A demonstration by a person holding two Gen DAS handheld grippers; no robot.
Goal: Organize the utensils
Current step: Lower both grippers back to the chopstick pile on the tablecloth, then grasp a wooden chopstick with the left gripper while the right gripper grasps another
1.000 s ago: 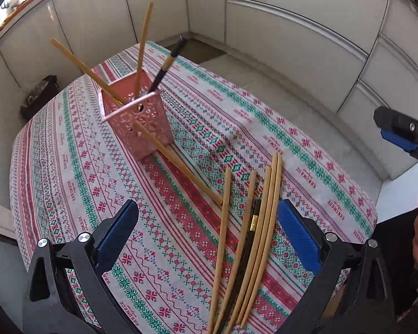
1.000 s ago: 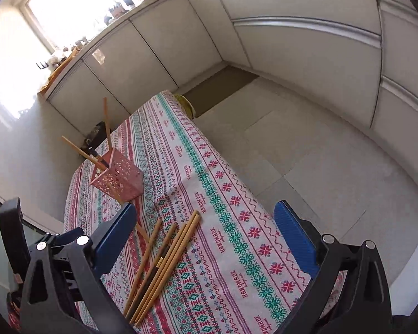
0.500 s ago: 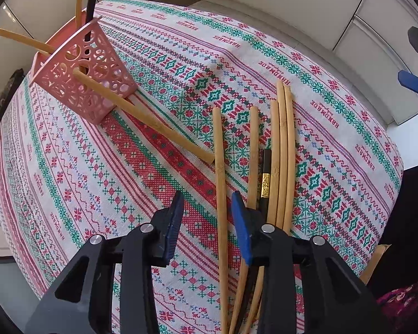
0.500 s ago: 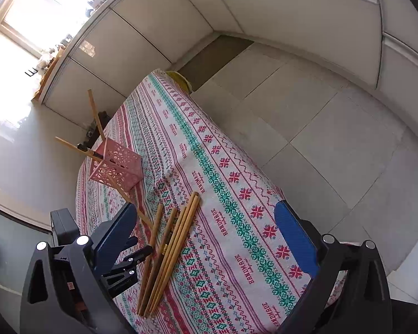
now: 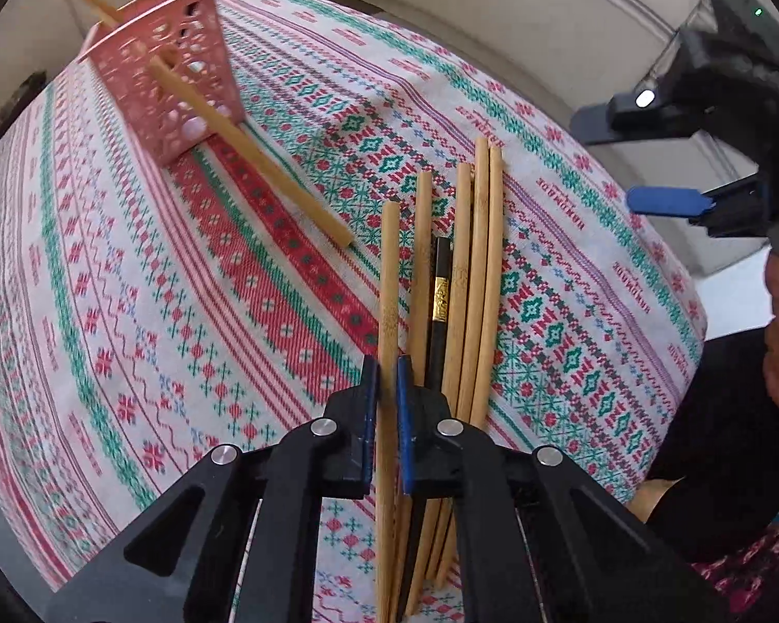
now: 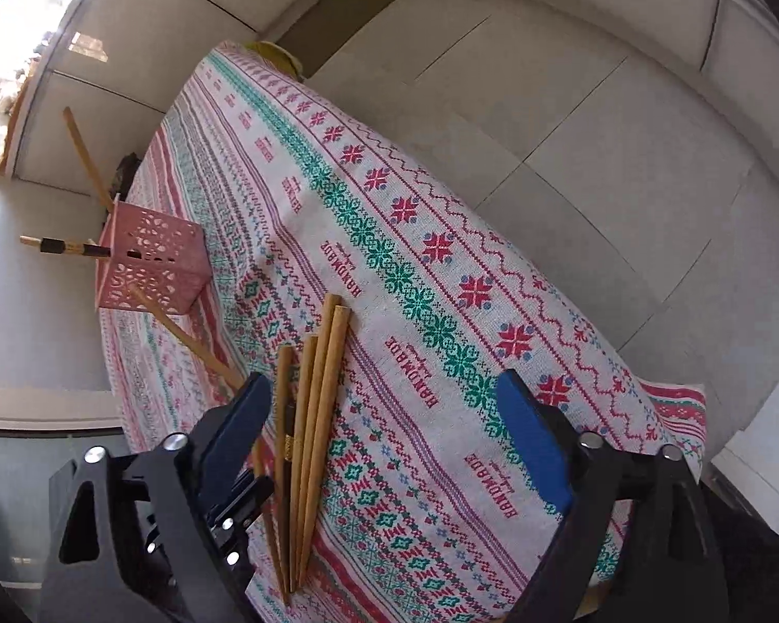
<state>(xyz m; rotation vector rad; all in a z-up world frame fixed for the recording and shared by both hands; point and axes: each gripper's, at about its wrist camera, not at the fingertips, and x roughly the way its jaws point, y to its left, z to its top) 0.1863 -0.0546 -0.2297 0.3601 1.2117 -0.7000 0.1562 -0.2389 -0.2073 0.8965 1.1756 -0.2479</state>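
Note:
Several bamboo chopsticks (image 5: 472, 280) and one black chopstick (image 5: 440, 301) lie side by side on the patterned tablecloth (image 5: 182, 311). My left gripper (image 5: 384, 379) is shut on the leftmost bamboo chopstick (image 5: 388, 280), low on the cloth. A pink perforated holder (image 5: 166, 78) stands at the far left with chopsticks in it; another chopstick (image 5: 265, 171) leans against it. My right gripper (image 6: 384, 415) is open and empty above the table, with the chopstick bundle (image 6: 311, 405) near its left finger. The holder also shows in the right wrist view (image 6: 150, 259).
The right gripper's body shows in the left wrist view (image 5: 701, 119) at the right, beyond the table edge. The left gripper shows in the right wrist view (image 6: 233, 498) at the chopsticks. White cabinet fronts (image 6: 545, 10) and tiled floor (image 6: 571, 156) surround the table.
My left gripper came down onto the chopsticks and closed from wide open onto the leftmost bamboo one. My right gripper tilted lower toward the table and stayed open.

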